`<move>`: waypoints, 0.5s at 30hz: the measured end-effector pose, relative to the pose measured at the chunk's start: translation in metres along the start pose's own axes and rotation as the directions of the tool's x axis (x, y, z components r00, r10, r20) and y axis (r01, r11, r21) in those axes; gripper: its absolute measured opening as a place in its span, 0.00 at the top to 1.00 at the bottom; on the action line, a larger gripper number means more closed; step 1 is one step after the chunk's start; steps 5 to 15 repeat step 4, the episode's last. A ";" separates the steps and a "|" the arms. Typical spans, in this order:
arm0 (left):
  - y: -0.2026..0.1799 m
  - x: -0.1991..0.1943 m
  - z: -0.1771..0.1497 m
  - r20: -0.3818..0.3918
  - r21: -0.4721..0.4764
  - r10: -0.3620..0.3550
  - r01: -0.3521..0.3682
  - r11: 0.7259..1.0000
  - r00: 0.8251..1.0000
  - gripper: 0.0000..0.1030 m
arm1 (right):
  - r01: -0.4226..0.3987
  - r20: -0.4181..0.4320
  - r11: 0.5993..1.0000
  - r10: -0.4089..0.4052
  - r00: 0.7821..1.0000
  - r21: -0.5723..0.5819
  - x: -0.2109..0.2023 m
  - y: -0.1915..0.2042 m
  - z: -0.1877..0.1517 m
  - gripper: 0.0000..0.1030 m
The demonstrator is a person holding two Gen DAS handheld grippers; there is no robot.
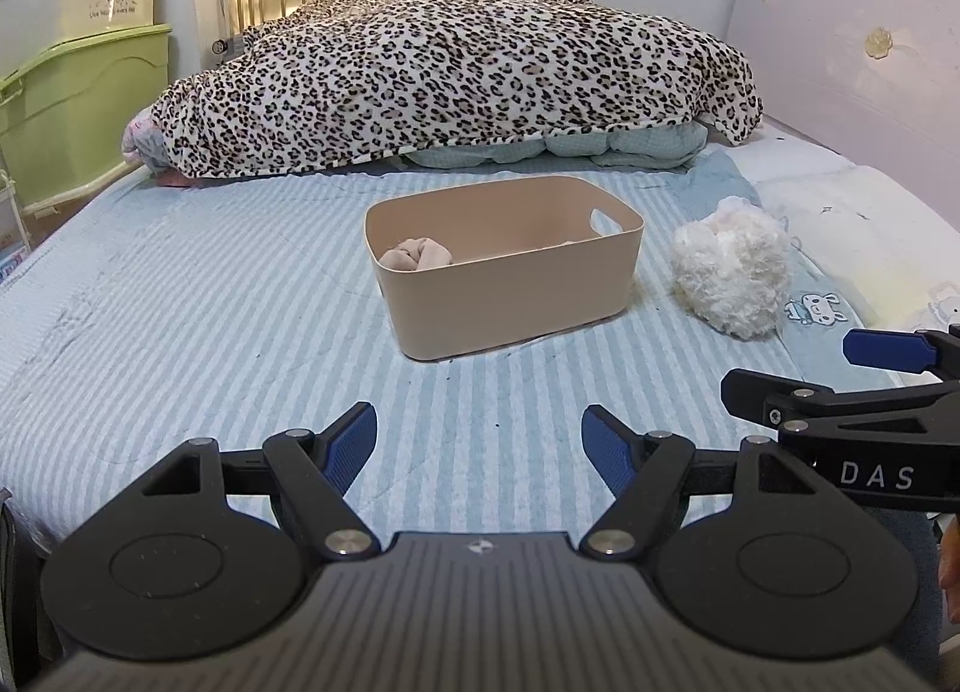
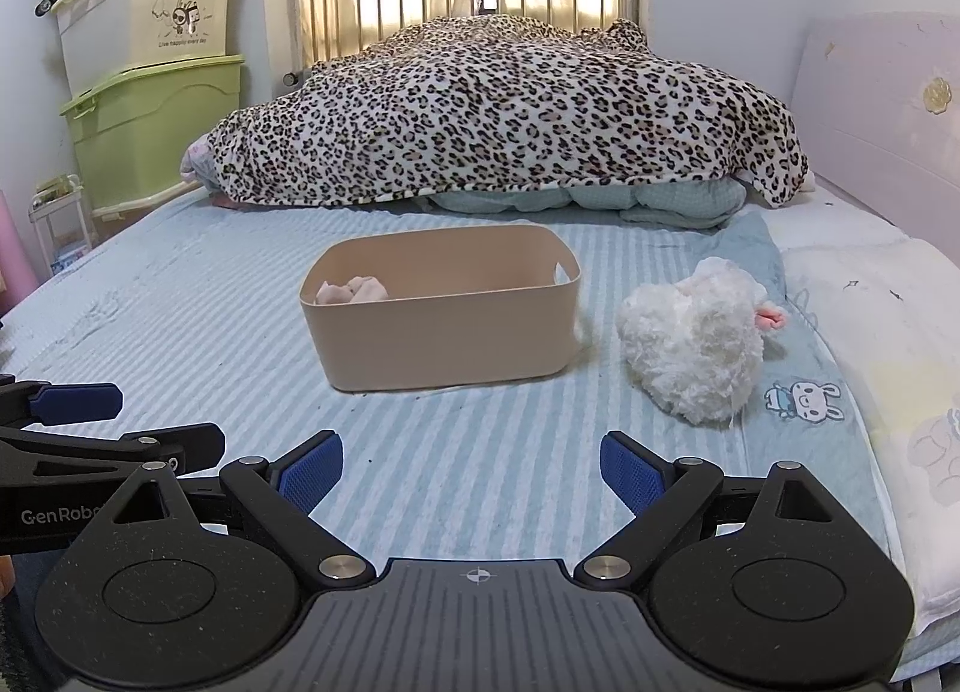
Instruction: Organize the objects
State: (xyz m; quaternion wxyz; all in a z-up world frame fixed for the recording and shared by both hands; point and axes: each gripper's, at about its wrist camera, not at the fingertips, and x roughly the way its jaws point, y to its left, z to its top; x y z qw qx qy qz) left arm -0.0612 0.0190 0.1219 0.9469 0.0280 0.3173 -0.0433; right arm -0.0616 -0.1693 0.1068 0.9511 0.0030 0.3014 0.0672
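Observation:
A beige plastic bin stands on the striped bed, with a rolled pale pink cloth inside at its left end. A white fluffy plush lies on the bed right of the bin, apart from it. My left gripper is open and empty, low over the bed well in front of the bin. My right gripper is open and empty, also short of the bin. Each gripper shows at the edge of the other's view.
A leopard-print blanket is heaped across the far end of the bed. Stacked green and cream storage boxes stand at the left. A pink headboard and a white pillow line the right side.

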 end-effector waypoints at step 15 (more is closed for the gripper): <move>-0.001 0.003 0.000 -0.005 0.005 -0.001 0.001 1.000 1.000 0.26 | 0.000 0.000 1.000 0.000 1.000 0.009 0.001 -0.003 0.000 0.09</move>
